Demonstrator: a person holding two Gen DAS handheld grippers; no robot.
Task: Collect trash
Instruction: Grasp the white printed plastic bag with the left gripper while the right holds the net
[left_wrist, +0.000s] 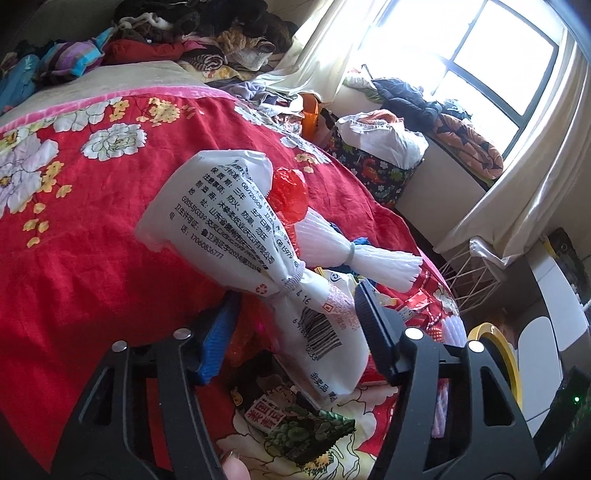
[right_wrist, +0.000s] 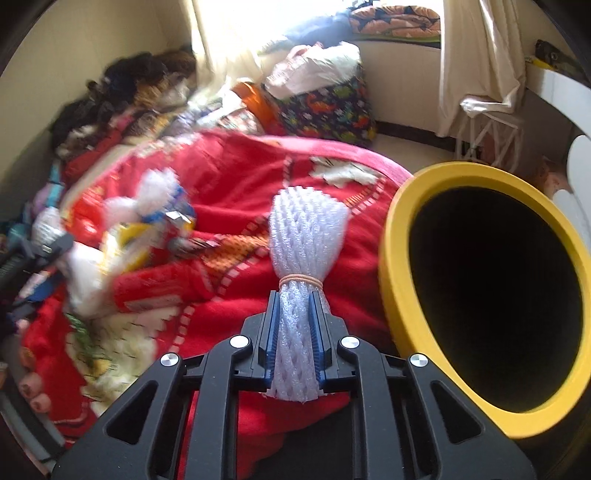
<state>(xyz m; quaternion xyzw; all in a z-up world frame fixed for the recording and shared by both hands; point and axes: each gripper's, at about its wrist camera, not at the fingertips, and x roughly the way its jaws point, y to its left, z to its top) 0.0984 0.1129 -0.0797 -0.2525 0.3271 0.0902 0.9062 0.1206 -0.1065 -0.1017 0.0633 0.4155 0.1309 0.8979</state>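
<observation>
In the left wrist view my left gripper (left_wrist: 295, 295) is open, its jaws wide apart on either side of a white printed plastic wrapper (left_wrist: 229, 221) tied with a band. The wrapper sticks up between the fingers; I cannot tell if they touch it. A white foam net (left_wrist: 354, 254), a red plastic scrap (left_wrist: 288, 192) and snack packets (left_wrist: 295, 424) lie beside it on the red floral bedspread (left_wrist: 74, 240). In the right wrist view my right gripper (right_wrist: 293, 299) is shut on a white foam net (right_wrist: 306, 229) bound with a rubber band, held just left of the yellow-rimmed bin (right_wrist: 491, 295).
Piles of clothes (left_wrist: 184, 33) line the far side of the bed. A dinosaur-print fabric basket (right_wrist: 325, 107) and a white wire basket (right_wrist: 487, 129) stand under the curtained window (left_wrist: 480, 55). More wrappers (right_wrist: 140, 221) lie blurred at the left on the bedspread.
</observation>
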